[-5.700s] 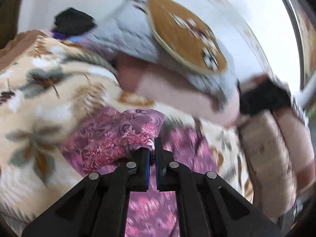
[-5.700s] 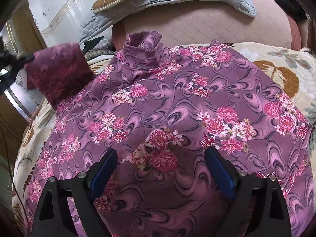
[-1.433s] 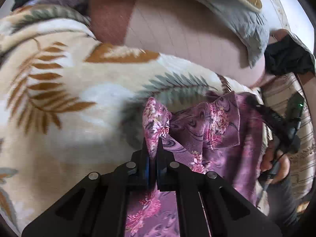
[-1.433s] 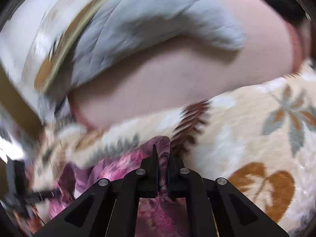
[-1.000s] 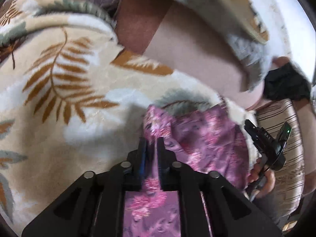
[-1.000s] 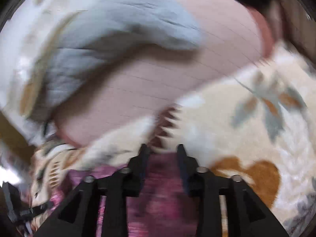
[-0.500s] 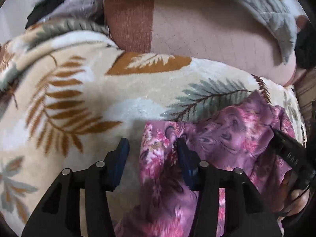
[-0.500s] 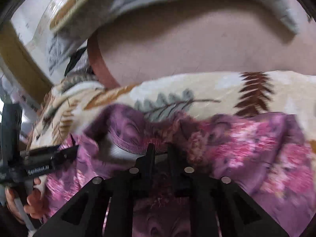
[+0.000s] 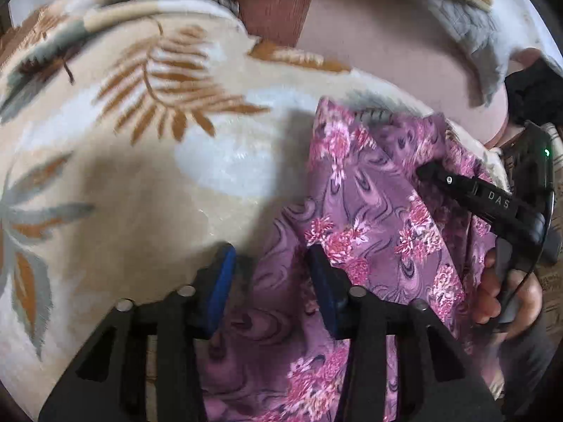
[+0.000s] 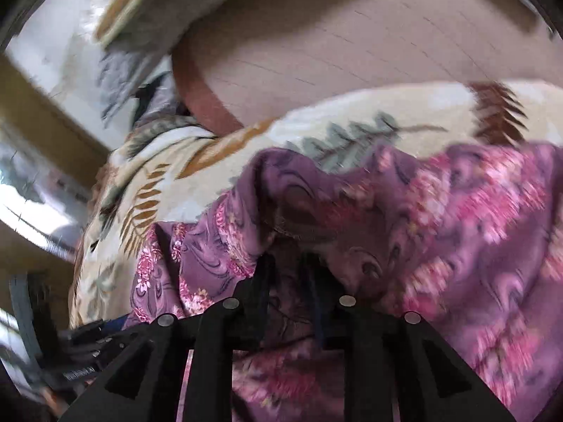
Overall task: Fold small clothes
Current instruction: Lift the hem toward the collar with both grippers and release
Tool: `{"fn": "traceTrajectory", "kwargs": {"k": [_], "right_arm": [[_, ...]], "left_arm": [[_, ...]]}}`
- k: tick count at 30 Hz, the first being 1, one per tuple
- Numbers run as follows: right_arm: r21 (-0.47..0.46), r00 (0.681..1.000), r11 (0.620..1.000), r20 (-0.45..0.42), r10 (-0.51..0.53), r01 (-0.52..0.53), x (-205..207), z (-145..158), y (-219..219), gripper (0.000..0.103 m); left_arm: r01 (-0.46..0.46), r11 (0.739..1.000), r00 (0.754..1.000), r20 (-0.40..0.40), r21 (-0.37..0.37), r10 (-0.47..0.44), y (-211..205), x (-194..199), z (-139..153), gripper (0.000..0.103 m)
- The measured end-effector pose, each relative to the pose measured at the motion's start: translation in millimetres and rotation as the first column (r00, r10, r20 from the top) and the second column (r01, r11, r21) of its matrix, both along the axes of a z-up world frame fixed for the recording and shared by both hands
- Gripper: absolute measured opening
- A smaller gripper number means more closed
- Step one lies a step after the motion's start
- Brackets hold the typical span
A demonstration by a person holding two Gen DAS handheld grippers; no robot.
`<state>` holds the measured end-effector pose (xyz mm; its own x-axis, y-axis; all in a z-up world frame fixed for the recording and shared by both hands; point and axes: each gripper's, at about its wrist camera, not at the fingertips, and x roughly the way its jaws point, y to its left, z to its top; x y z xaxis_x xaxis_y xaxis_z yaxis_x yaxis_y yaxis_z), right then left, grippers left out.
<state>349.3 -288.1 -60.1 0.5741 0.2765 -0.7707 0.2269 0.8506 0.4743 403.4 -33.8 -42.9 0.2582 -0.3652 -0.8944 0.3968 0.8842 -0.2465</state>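
Purple floral top (image 9: 380,218) lies on a leaf-print blanket (image 9: 140,161); left gripper (image 9: 271,274) closing, pads clear; right gripper (image 10: 288,274) opening, fabric between

Under my tongs: bed, cream leaf-print blanket (image 9: 147,183) on top.
On blanket: purple floral garment (image 9: 369,211), rumpled, w/ pink bolster (image 10: 352,42) behind.
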Motion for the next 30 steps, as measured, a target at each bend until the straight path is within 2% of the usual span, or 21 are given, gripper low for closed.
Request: {"fn": "traceTrajectory", "kwargs": {"k": [1, 2, 3, 5, 8, 11, 15, 18, 21, 25, 28, 30], "right_arm": [[-0.004, 1.000, 1.000, -0.010, -0.016, 0.016, -8.5, 6.5, 0.2, 0.023], [-0.025, 1.000, 1.000, -0.013, -0.015, 0.015, -20.0, 13.8, -0.5, 0.030], [-0.069, 1.000, 0.998, -0.022, 0.002, -0.003, -34.5, 20.7, -0.1, 0.043], [-0.154, 0.998, 0.987, -0.051, 0.043, -0.050, -75.5, 31.6, 3.0, 0.053], [-0.130, 0.993, 0.987, -0.085, 0.081, -0.092, -129.2, 31.6, -3.7, 0.052], [-0.080, 0.992, 0.993, -0.106, 0.074, -0.082, -204.4, 31.6, -7.4, 0.052], [-0.082, 0.993, 0.996, -0.117, 0.007, -0.017, -304.9, 34.6, -17.0, 0.053], [-0.102, 0.988, 0.993, -0.135, -0.072, 0.058, -366.2, 35.6, -33.7, 0.053], [-0.136, 0.976, 0.979, -0.139, -0.167, 0.149, -413.4, 36.4, -51.2, 0.053], [-0.159, 0.948, 0.953, -0.152, -0.281, 0.257, -459.1, 31.0, -75.7, 0.057], [-0.092, 0.934, 0.949, -0.176, -0.312, 0.300, -474.4, 19.6, -83.6, 0.057], [-0.012, 0.936, 0.954, -0.191, -0.295, 0.299, -480.8, 10.0, -82.9, 0.058]], "left_arm": [[-0.025, 1.000, 1.000, -0.011, 0.013, 0.026, 5.1, -0.4, 6.7, 0.040], [-0.042, 0.999, 0.999, -0.019, -0.013, 0.042, 14.2, -3.2, 16.5, 0.038], [-0.041, 0.998, 0.999, -0.026, -0.051, 0.039, 23.5, -8.2, 25.9, 0.038], [-0.045, 0.994, 0.998, -0.041, -0.095, 0.041, 44.4, -25.6, 41.7, 0.039], [-0.027, 0.996, 0.997, -0.073, -0.081, 0.021, 63.4, -64.8, 47.3, 0.045], [0.002, 0.998, 0.988, -0.152, -0.068, -0.012, 77.7, -111.2, 36.5, 0.046], [0.013, 0.995, 0.972, -0.232, -0.096, -0.036, 109.5, -181.0, 28.6, 0.047], [0.007, 0.998, 0.967, -0.253, -0.064, -0.023, 134.1, -221.9, 26.9, 0.048], [-0.023, 0.998, 0.963, -0.269, -0.062, 0.005, 158.0, -248.6, 27.3, 0.051], [-0.079, 0.989, 0.947, -0.320, -0.128, 0.034, 174.8, -274.2, 25.5, 0.059], [-0.077, 0.986, 0.939, -0.344, -0.145, 0.022, 171.3, -292.1, 17.3, 0.065], [-0.066, 0.988, 0.938, -0.346, -0.139, 0.014, 165.8, -301.5, 11.5, 0.067]]}}
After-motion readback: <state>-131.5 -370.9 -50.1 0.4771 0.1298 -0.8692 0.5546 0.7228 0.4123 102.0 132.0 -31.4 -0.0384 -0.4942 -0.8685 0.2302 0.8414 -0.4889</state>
